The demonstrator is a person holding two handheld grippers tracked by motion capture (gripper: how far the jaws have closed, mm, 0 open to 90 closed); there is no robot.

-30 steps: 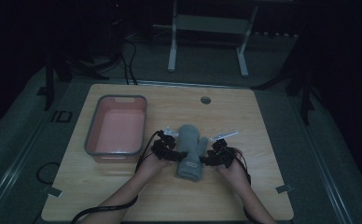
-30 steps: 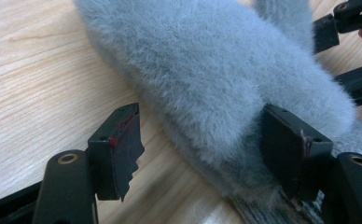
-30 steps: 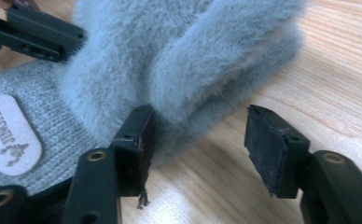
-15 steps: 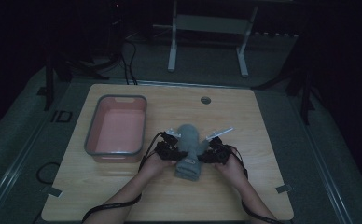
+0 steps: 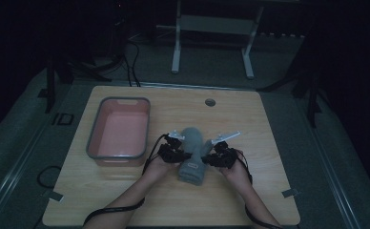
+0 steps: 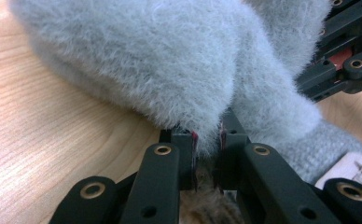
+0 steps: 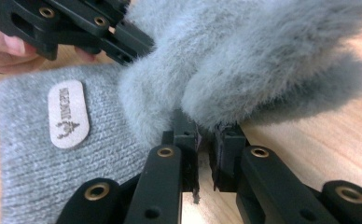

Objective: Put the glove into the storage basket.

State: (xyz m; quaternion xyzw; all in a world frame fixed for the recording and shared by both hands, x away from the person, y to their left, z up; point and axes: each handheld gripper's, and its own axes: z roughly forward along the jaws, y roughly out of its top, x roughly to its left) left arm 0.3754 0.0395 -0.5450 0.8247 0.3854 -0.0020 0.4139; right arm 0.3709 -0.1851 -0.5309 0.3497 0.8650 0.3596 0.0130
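A grey fuzzy garment (image 5: 192, 145) with a knitted cuff (image 5: 191, 171) lies mid-table, cuff toward the person. My left gripper (image 5: 177, 153) is at its left side and my right gripper (image 5: 215, 157) at its right. In the left gripper view the jaws (image 6: 207, 140) are shut on a tuft of the fuzzy garment (image 6: 160, 60). The right gripper (image 7: 203, 135) pinches the fur's edge on the other side of the garment (image 7: 263, 51); the knitted cuff (image 7: 34, 177) carries a pale label (image 7: 68, 114).
A pink tub (image 5: 93, 138) with a grey rim stands on the left of the wooden table (image 5: 269, 143). A round grommet (image 5: 210, 102) sits near the far edge. Cables trail off the near edge; a frame stands on the dark floor beyond.
Both grippers have drawn slightly closer together on the garment. The garment has barely shifted.
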